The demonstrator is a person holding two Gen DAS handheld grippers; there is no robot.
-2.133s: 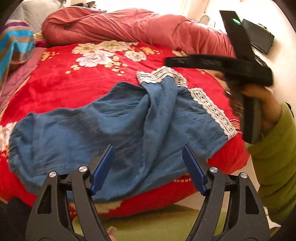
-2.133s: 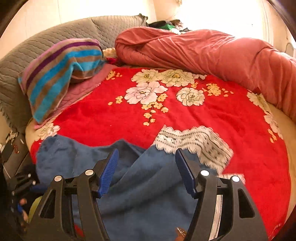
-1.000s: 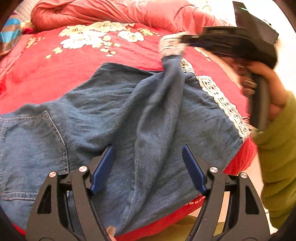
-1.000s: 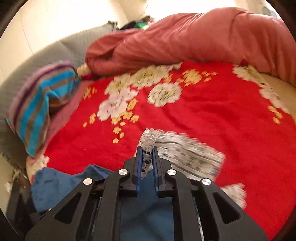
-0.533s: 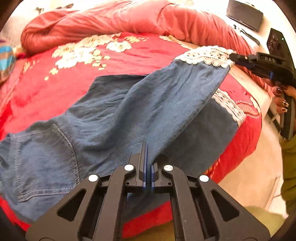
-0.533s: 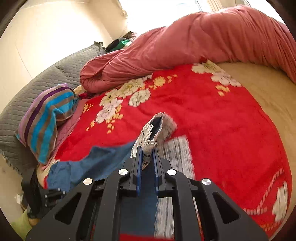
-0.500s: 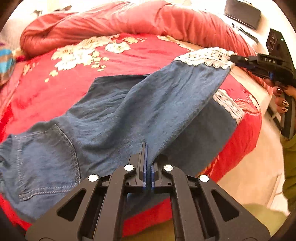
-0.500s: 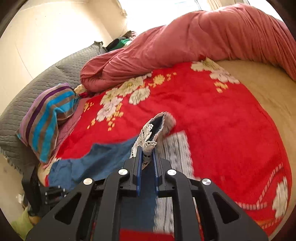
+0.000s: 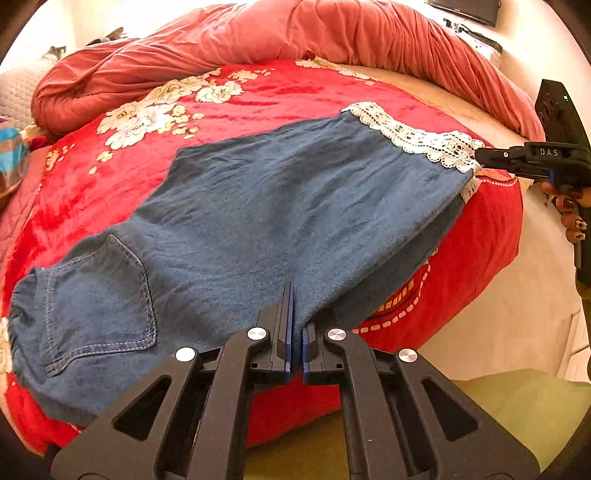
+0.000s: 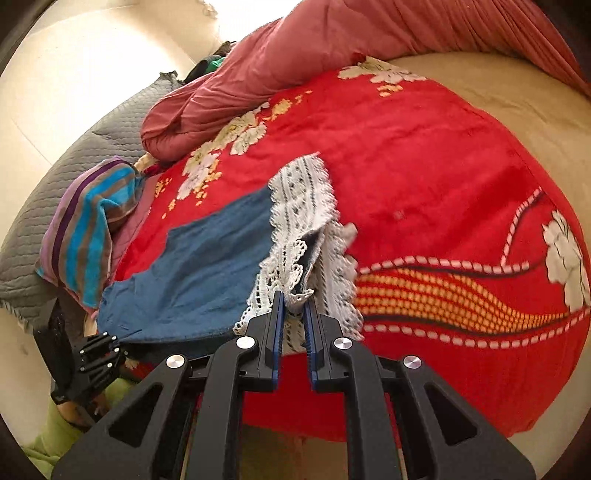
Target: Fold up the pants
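Blue denim pants (image 9: 258, 206) with white lace hems (image 9: 417, 138) lie on a red floral blanket (image 9: 258, 92), one leg folded over the other, a back pocket (image 9: 99, 295) at the left. My left gripper (image 9: 294, 295) is shut on the near edge of the pants at mid-length. My right gripper (image 10: 293, 301) is shut on the lace hem (image 10: 295, 236) at the blanket's near edge; it also shows in the left wrist view (image 9: 484, 155). The pants (image 10: 207, 266) stretch away to the left in the right wrist view.
A rolled pink duvet (image 9: 295, 33) lies along the far side of the bed. A striped towel (image 10: 88, 229) and grey quilted pillow (image 10: 44, 199) sit at the head. The blanket's edge (image 9: 480, 240) drops to the pale floor on the right.
My right gripper carried the lace hem right and down to the bed edge, laying one leg flat over the other. My left gripper stayed shut on the near edge.
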